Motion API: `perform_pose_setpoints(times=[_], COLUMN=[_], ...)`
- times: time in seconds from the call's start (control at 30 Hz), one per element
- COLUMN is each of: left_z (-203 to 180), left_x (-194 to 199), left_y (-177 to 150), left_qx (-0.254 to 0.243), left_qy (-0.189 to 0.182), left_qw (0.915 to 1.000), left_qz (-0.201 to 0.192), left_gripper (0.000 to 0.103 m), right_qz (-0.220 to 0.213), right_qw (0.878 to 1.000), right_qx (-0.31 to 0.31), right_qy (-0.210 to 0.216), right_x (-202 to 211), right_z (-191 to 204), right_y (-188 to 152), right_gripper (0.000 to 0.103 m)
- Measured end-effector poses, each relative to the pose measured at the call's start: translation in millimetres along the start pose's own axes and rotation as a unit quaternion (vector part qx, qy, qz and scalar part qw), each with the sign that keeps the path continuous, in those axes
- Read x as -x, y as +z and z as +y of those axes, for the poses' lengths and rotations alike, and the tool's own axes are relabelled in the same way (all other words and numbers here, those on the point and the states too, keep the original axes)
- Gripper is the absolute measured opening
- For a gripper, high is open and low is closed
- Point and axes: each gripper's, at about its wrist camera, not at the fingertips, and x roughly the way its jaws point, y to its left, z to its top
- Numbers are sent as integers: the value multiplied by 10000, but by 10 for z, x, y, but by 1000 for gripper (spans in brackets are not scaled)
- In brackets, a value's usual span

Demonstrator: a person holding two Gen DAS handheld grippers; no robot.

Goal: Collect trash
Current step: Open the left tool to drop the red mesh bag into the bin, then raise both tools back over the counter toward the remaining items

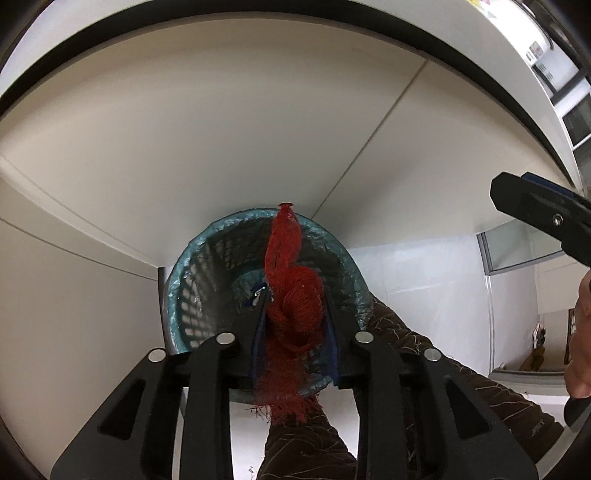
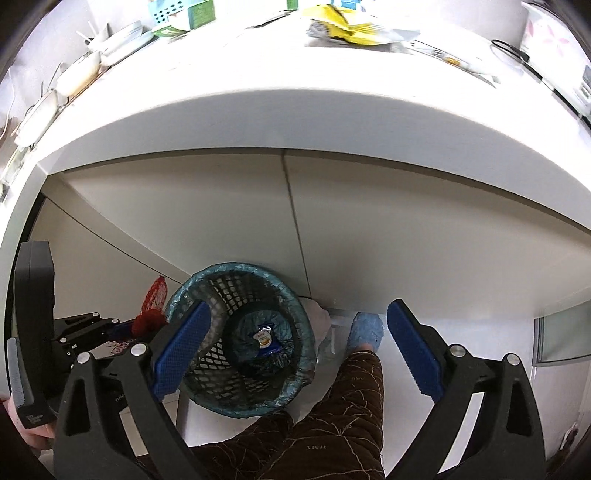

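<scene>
My left gripper (image 1: 293,306) is shut on a red mesh net bag (image 1: 291,280) and holds it above the mouth of a lattice trash basket (image 1: 199,280) lined with a teal plastic bag. In the right wrist view the net bag (image 2: 153,302) hangs just left of the basket rim (image 2: 236,269). A small blue and white packet (image 2: 264,338) lies at the basket's bottom. My right gripper (image 2: 295,332) is open and empty, above the basket and the floor. It shows at the right edge of the left wrist view (image 1: 535,210).
The basket stands on the floor against white cabinet doors (image 2: 369,229) under a counter edge (image 2: 295,122). On the counter lie a yellow wrapper (image 2: 343,24), dishes (image 2: 110,44) and cartons. The person's leg in brown trousers (image 2: 351,406) and a blue slipper (image 2: 365,328) are right of the basket.
</scene>
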Motion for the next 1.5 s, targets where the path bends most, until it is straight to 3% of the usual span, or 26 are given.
perform_pose_setpoints(times=[0.1, 0.17, 0.6, 0.87, 1.1, 1.5], left_z=[10, 34, 109, 156, 201, 279], left_x=[-15, -11, 112, 437, 1057, 1938], left_y=[8, 2, 62, 179, 474, 912], left_qx=[2, 21, 170, 185, 254, 436], left_qy=[13, 30, 0, 103, 185, 379], left_qw=[10000, 10000, 9997, 9987, 9948, 9899], left_qz=[1, 17, -160, -463, -972, -1296], left_gripper=[34, 45, 72, 94, 97, 97], right_qz=[8, 20, 21, -128, -511, -900], right_qw=[10000, 10000, 9999, 9998, 9984, 9952], right_qx=[-40, -56, -137, 49, 192, 115], right_qy=[-6, -4, 44, -133, -146, -368], right_x=[2, 7, 18, 173, 596, 1272], right_z=[-9, -8, -16, 37, 112, 147], right_y=[2, 5, 40, 115, 356, 880], right_gripper=[92, 92, 92, 92, 92, 92])
